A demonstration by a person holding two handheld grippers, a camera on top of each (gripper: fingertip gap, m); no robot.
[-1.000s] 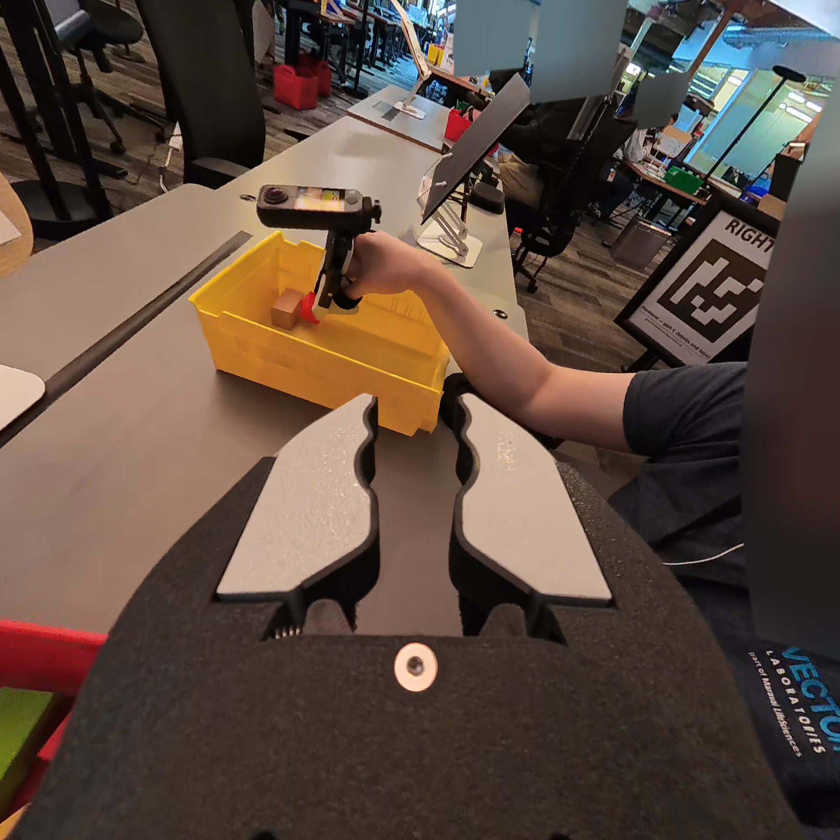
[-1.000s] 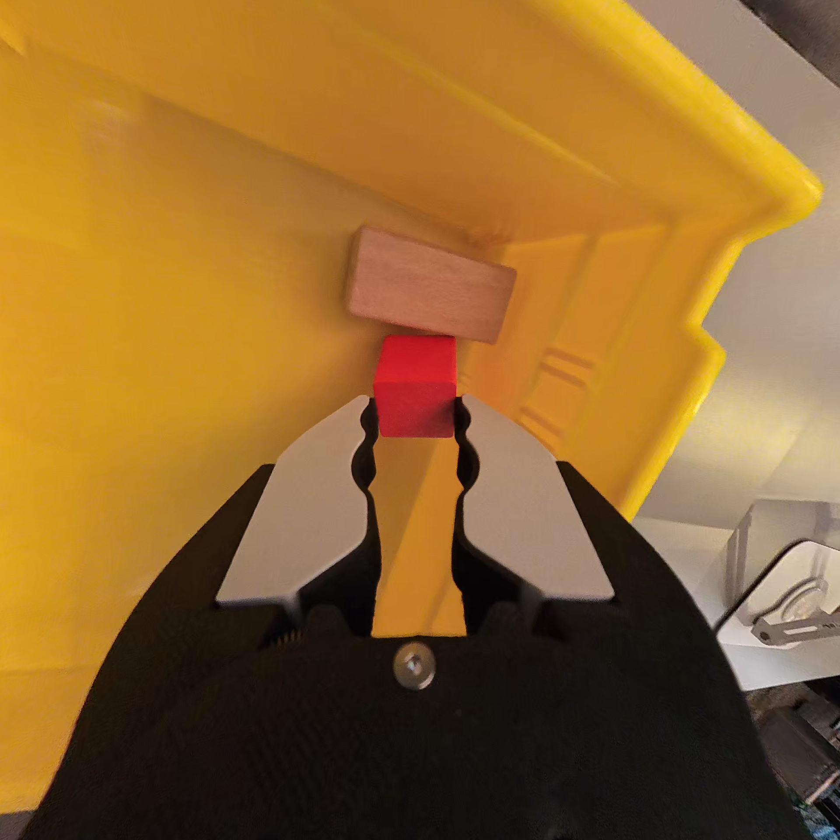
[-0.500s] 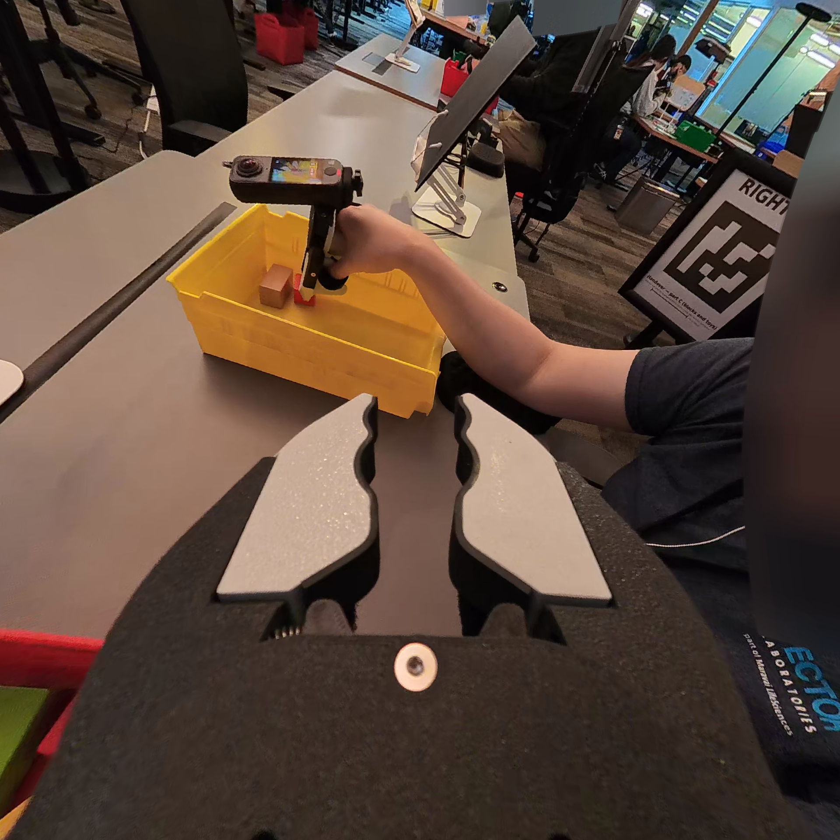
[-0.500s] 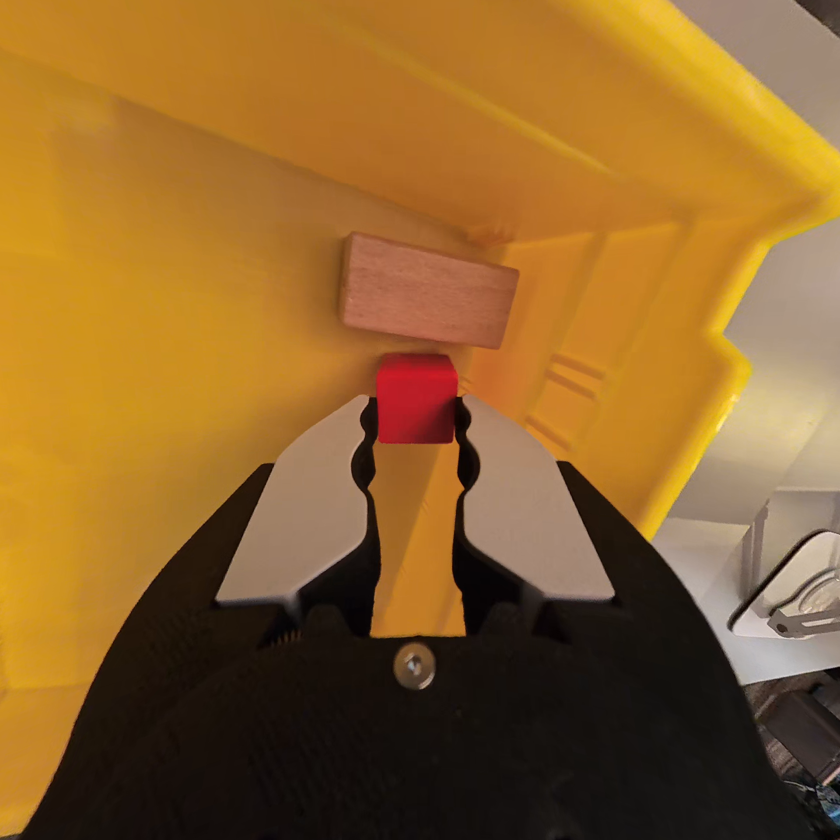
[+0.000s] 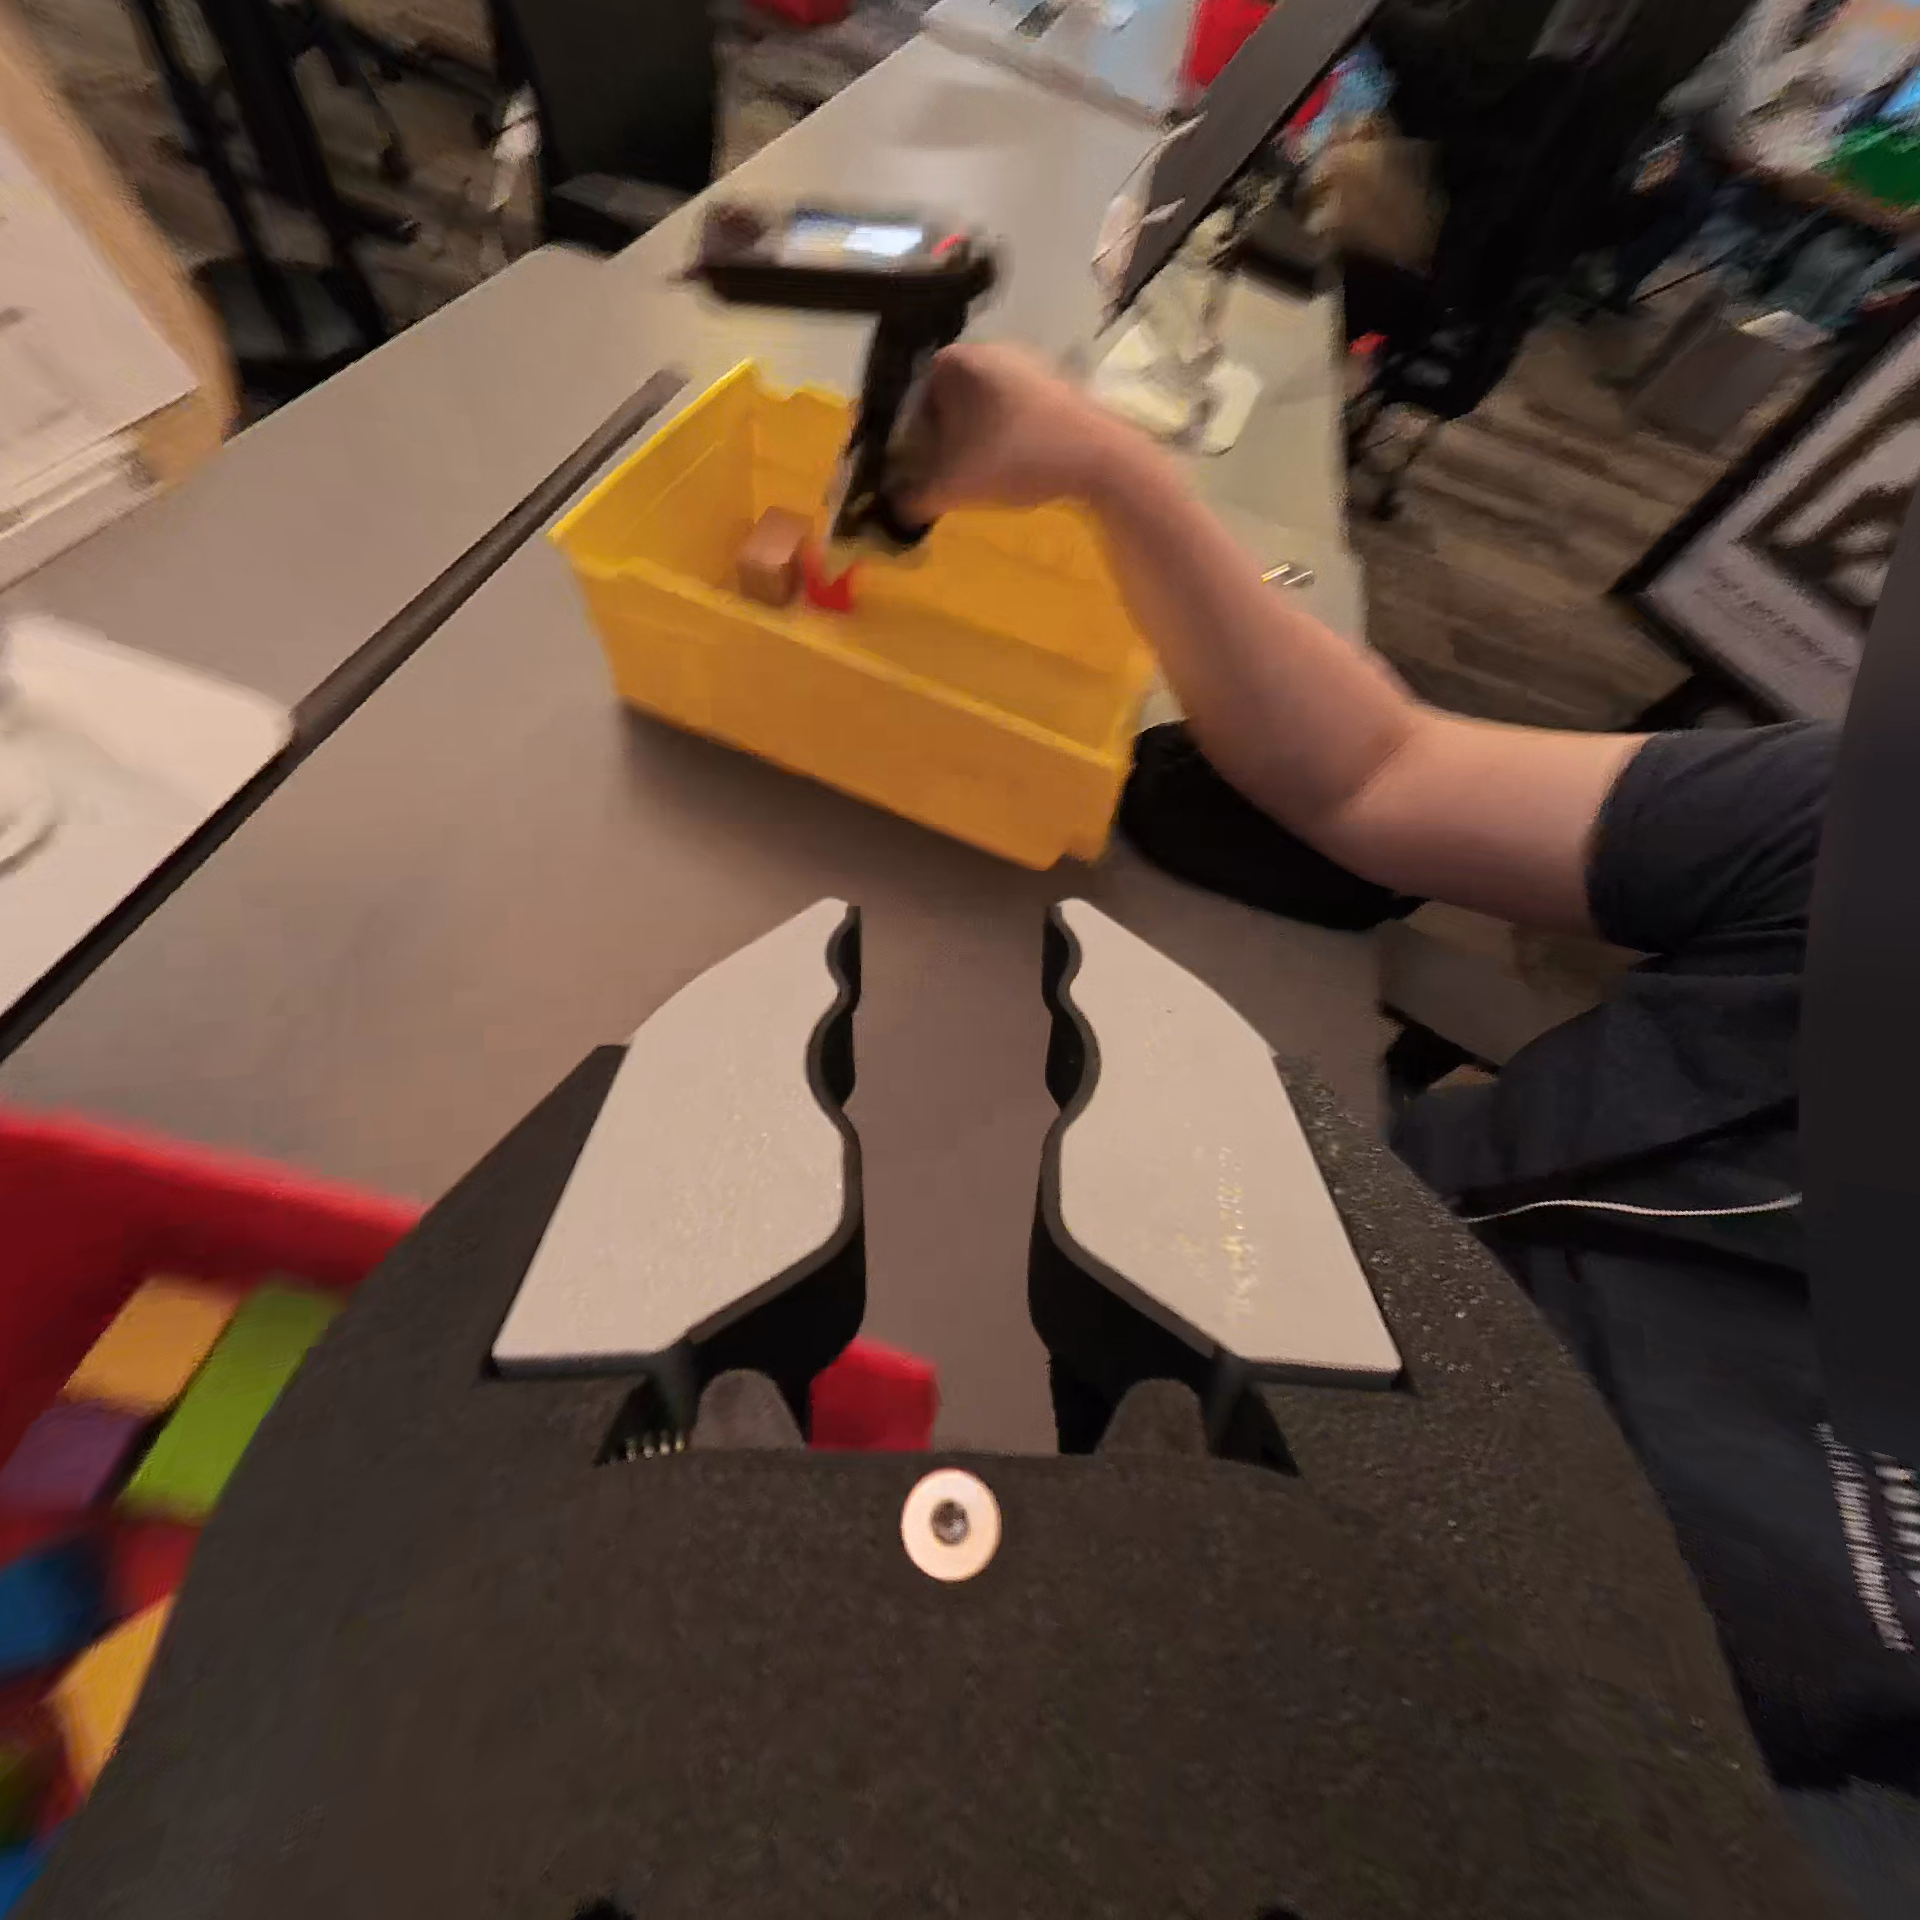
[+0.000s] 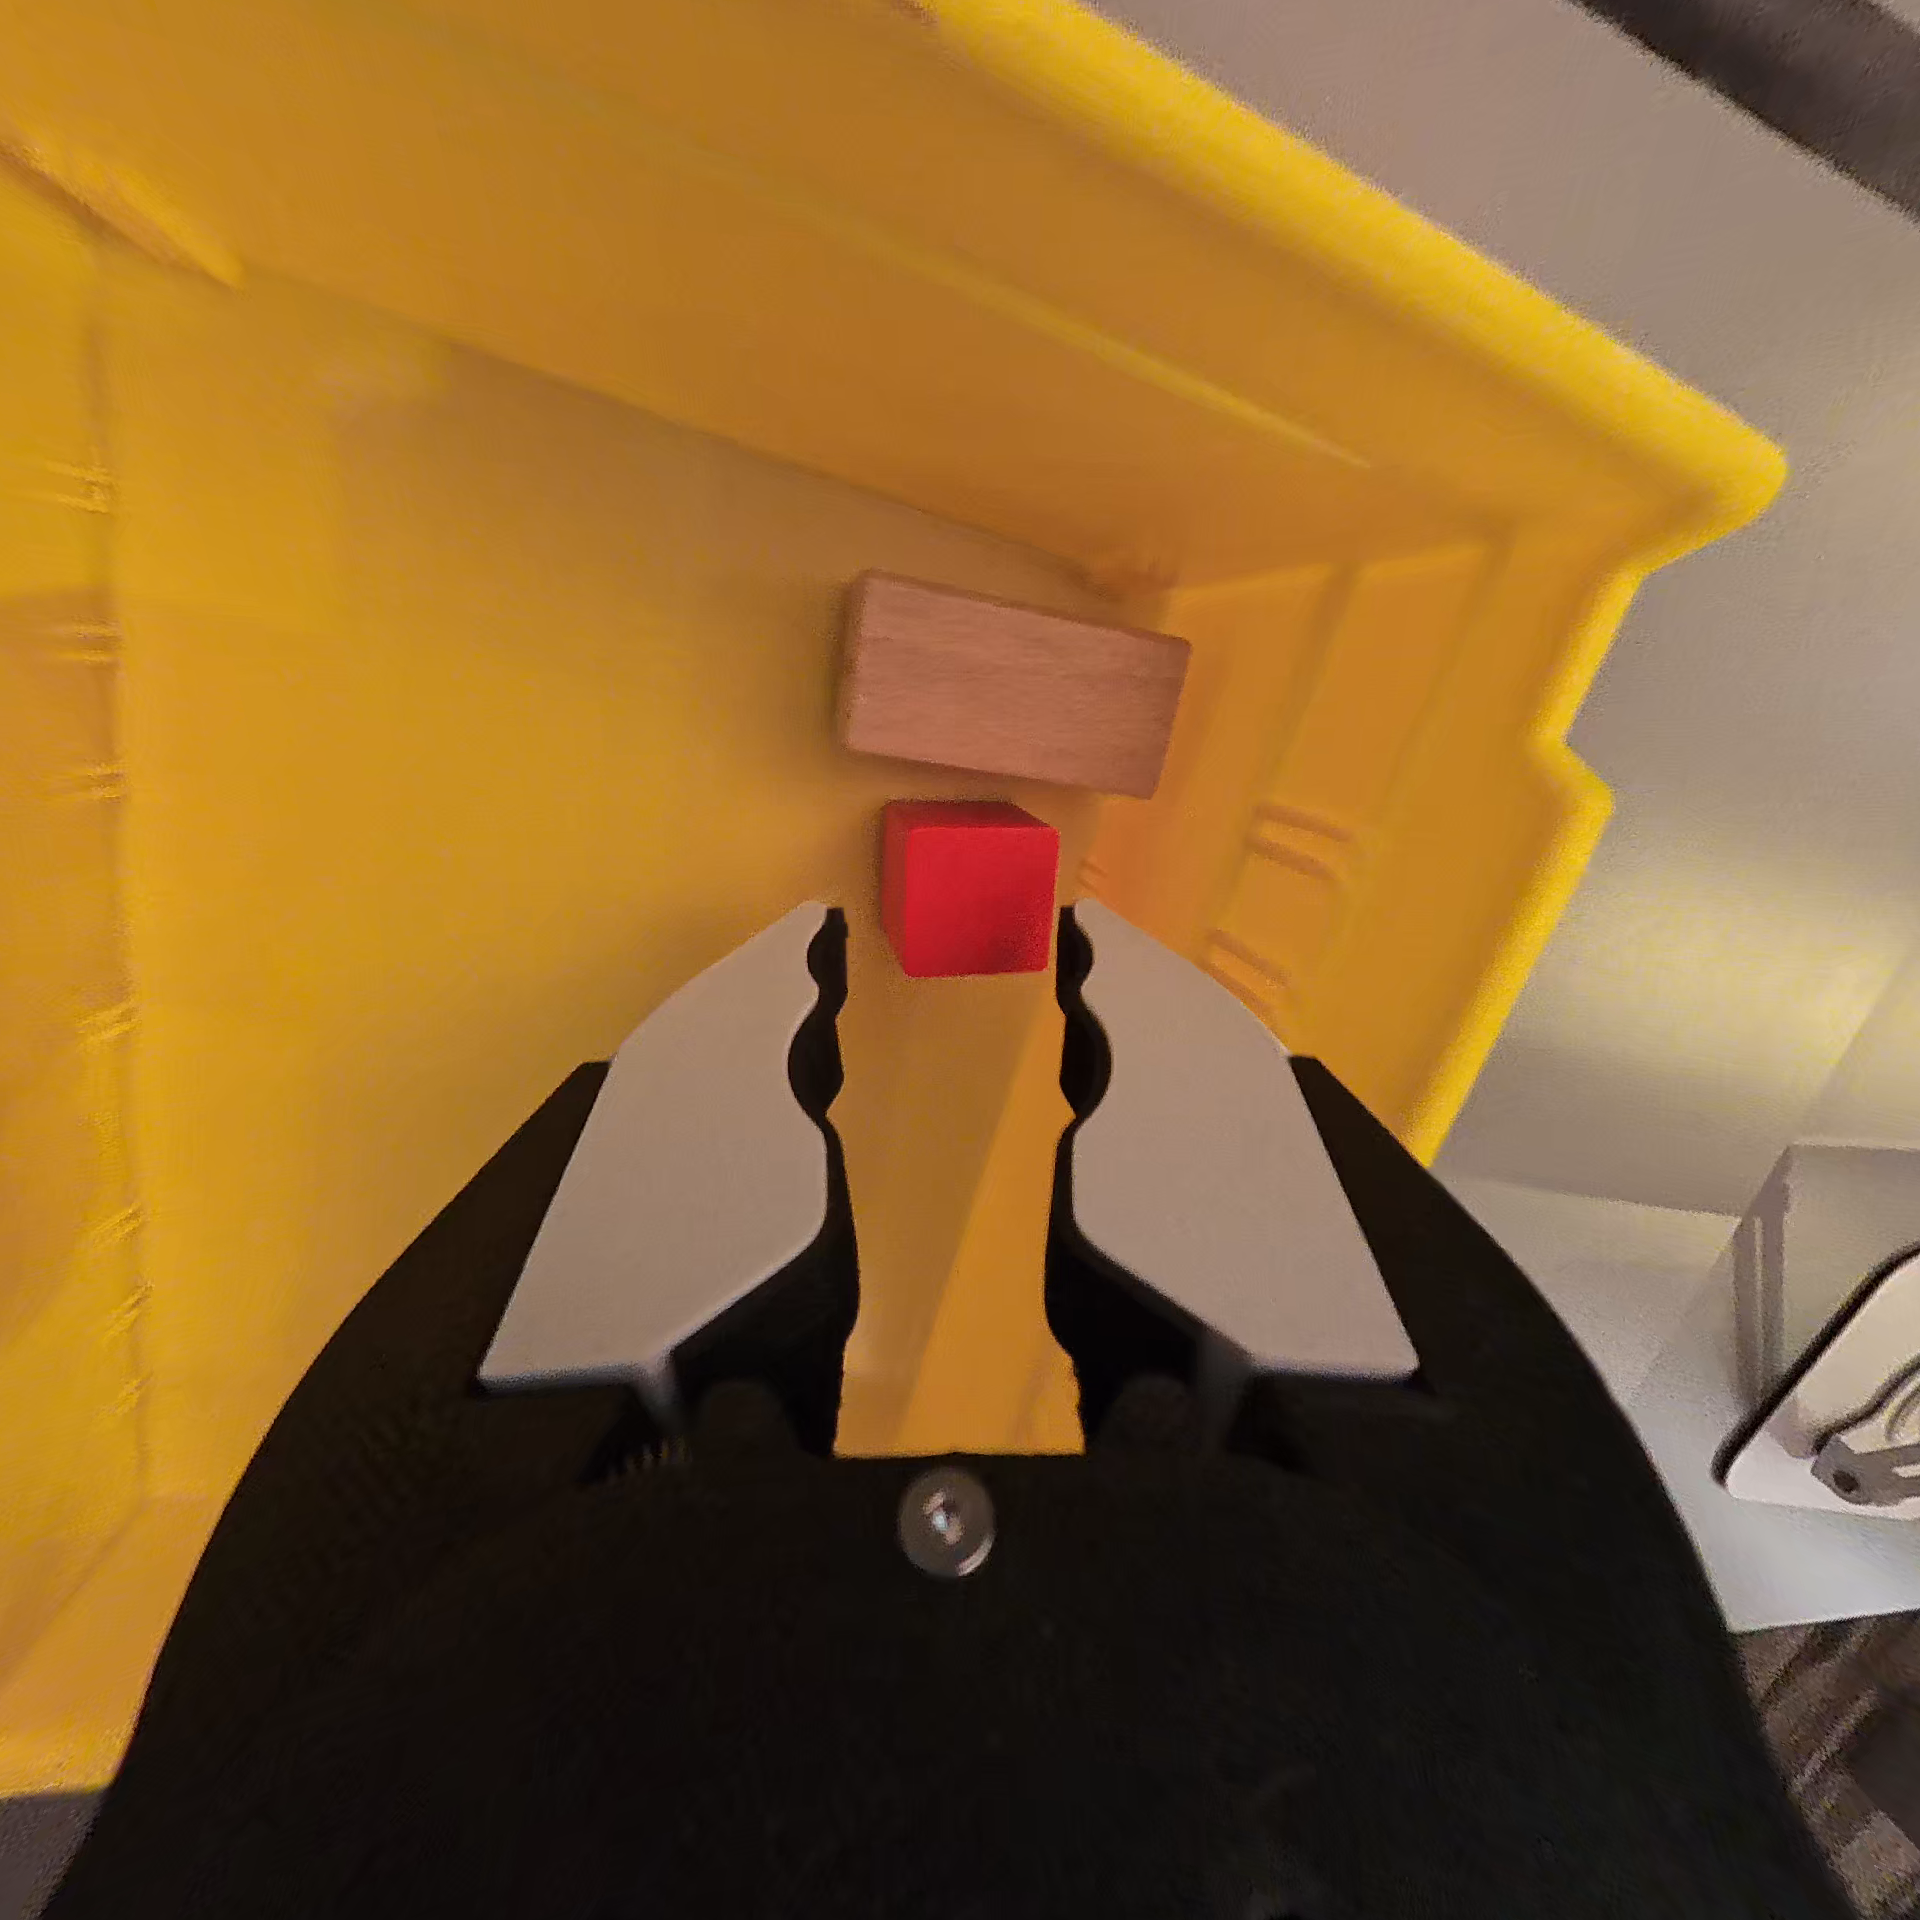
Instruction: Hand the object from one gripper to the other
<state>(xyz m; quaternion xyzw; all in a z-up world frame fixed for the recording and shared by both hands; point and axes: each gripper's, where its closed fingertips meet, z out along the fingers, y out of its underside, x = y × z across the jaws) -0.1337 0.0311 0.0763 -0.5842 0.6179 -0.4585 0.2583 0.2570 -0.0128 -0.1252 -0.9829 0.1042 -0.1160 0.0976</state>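
The right claw (image 6: pixel 951 914) is held open inside a yellow bin (image 6: pixel 520 416), a red cube (image 6: pixel 971 888) at its tips. The left claw (image 5: pixel 951 920) is kept open and empty above the tabletop (image 5: pixel 416 883).

Set on the grey counter (image 5: pixel 436 935): a yellow plastic bin (image 5: pixel 883 707), far and centre in the left wrist view. Inside the bin, on its floor near the far end wall: a plain wooden rectangular block (image 6: pixel 1013 686), and just near of it a small red cube (image 6: pixel 971 888), barely apart. Reaching down into the bin from above: the right gripper (image 6: pixel 951 914), tips either side of the cube, a gap showing on the left side. Hovering over the near counter: the left gripper (image 5: pixel 951 925), parted, nothing between. Near left, at the counter's edge: a red bin (image 5: pixel 125 1226) holding coloured blocks (image 5: pixel 208 1392).
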